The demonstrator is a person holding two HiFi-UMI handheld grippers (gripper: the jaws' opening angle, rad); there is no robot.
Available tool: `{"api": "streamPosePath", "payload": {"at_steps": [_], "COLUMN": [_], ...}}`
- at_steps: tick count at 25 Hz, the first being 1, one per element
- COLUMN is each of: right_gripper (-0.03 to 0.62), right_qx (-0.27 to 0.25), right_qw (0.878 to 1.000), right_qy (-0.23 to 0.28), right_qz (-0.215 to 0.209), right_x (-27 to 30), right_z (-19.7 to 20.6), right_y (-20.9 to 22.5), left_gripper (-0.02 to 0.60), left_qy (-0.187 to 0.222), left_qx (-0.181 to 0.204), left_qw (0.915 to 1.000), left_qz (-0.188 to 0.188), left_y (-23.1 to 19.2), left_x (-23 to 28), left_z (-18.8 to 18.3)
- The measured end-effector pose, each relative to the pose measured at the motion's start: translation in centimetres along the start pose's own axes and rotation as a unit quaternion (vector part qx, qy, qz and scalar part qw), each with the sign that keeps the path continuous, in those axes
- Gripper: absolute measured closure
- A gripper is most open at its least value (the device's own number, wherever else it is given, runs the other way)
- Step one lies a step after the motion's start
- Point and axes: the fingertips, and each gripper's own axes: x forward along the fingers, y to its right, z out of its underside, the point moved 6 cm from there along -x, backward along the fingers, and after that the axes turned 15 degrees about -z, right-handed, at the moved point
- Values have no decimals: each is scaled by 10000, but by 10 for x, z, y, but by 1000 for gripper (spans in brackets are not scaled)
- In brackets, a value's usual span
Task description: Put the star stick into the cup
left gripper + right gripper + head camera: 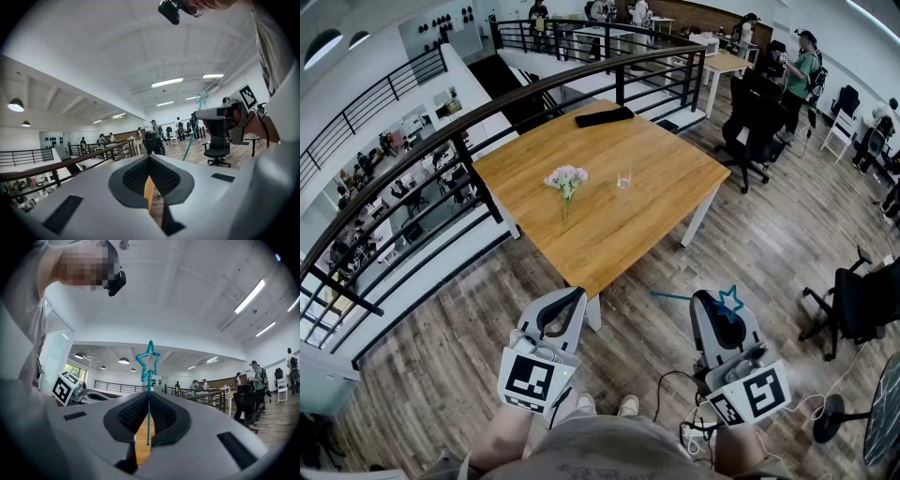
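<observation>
**While the small clear glass cup (623, 178) stands out on the square wooden table (609, 234), the grey right tongs (719, 305) clamp the thin teal star stick (730, 302)**

Where the 2 dark ribbed pads (131, 416) of the right tongs meet, the shaft of the star stick is pinched between them, and the jaws are closed tight on it. In the right gripper view the shaft runs straight up the seam of the pads. Its plain end shows just inside the jaws, and the open outline star stands clear above the tips. In the head view the star sits right at the tips of those tongs, and the shaft reaches out sideways toward the grey left tongs (577, 295), touching nothing else. The left gripper view shows the star above the right tongs and the shaft slanting down below them.

The left tongs have their jaws brought together with nothing between them. Only a narrow slit lower down between the pads lets a strip of wood show through.

Both tongs are held low in front of the person, over the wood-plank floor (469, 375) on the near side of the table, so the star stick is well apart from the cup. The cup stands upright near the middle of the table. A small bunch of pale pink flowers (566, 176) lies to its left, apart from it, and a long flat black slab (604, 116) rests at the far edge. A black metal railing (478, 178) runs along the table's left side.
</observation>
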Motion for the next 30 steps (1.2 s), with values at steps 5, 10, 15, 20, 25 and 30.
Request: {"api": "streamPosePath", "payload": {"at_steps": [5,10,15,20,25,30], "right_gripper": [557,557,557,557,557,557], "right_qx": [-15,14,-2,-56,-80,-179], "right_qw": [9999,9999,9999,9998,9999,9998], "right_qy": [-82,-109,-83,-46,-50,-69], "right_qz": [-66,-81,-119,-162,-106,-23], "right_x": [-11,-26,-44,-60,-68,-69], "right_z": [1,4,7,3,5,9], "right_y": [3,11,18,24,27,36], "left_gripper": [566,566,566,566,566,566], "left_qy": [-67,-31,-121,-26,-17,86], "left_qx": [-4,-25,61,-7,106,133], "left_qw": [10000,10000,9999,10000,9999,9999], "left_qz": [-9,15,-3,-90,-55,2], "left_y": [14,31,50,67,73,78], "left_x": [2,6,6,5,5,15], "left_z": [-2,-8,-4,-15,-14,-12]}}
